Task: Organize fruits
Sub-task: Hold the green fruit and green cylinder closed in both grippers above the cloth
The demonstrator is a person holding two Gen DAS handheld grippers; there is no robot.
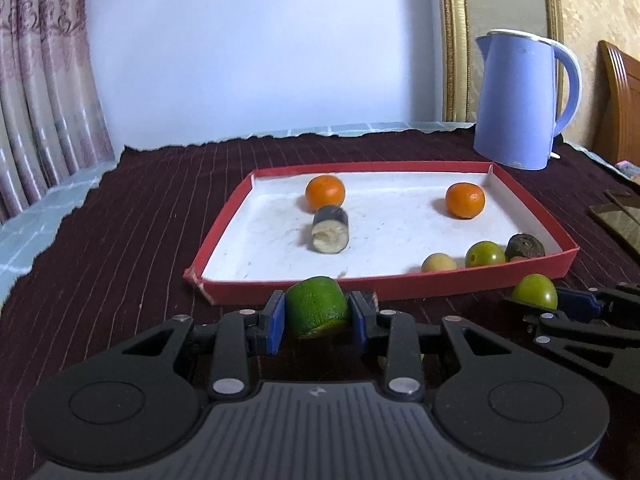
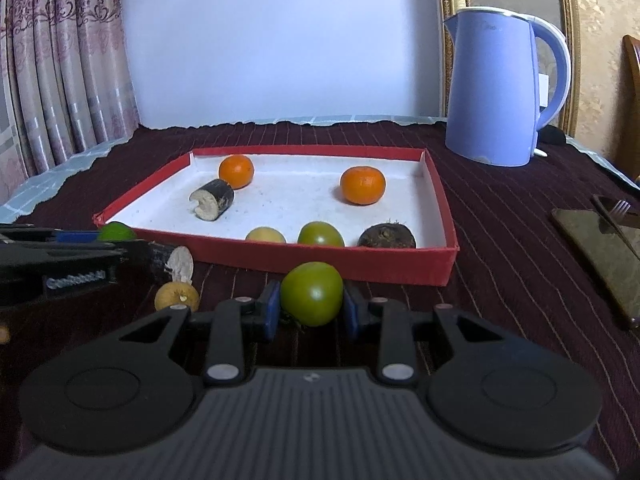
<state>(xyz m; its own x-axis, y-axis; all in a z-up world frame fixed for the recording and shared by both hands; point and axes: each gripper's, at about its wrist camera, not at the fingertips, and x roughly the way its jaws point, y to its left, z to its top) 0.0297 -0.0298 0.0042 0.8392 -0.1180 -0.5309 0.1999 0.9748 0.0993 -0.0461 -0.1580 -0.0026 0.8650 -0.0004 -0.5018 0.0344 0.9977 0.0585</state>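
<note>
My left gripper (image 1: 318, 314) is shut on a rough green citrus piece (image 1: 316, 308), just short of the near wall of the red tray (image 1: 392, 284). The right gripper (image 2: 311, 305) is shut on a smooth green round fruit (image 2: 311, 292) in front of the same tray (image 2: 332, 264). Inside the tray lie two oranges (image 1: 325, 192) (image 1: 465, 200), a dark cut cane piece (image 1: 330, 230), a pale yellow fruit (image 1: 438, 263), a green fruit (image 1: 485, 254) and a dark round one (image 1: 525, 246). In the left wrist view the right gripper shows at right with its green fruit (image 1: 535, 291).
A blue kettle (image 2: 496, 88) stands behind the tray at the right. On the dark striped cloth (image 2: 500, 248) left of my right gripper lie another cane piece (image 2: 172, 260) and a yellow-brown fruit (image 2: 177, 297). A dark flat board (image 2: 600, 248) with a fork lies at far right.
</note>
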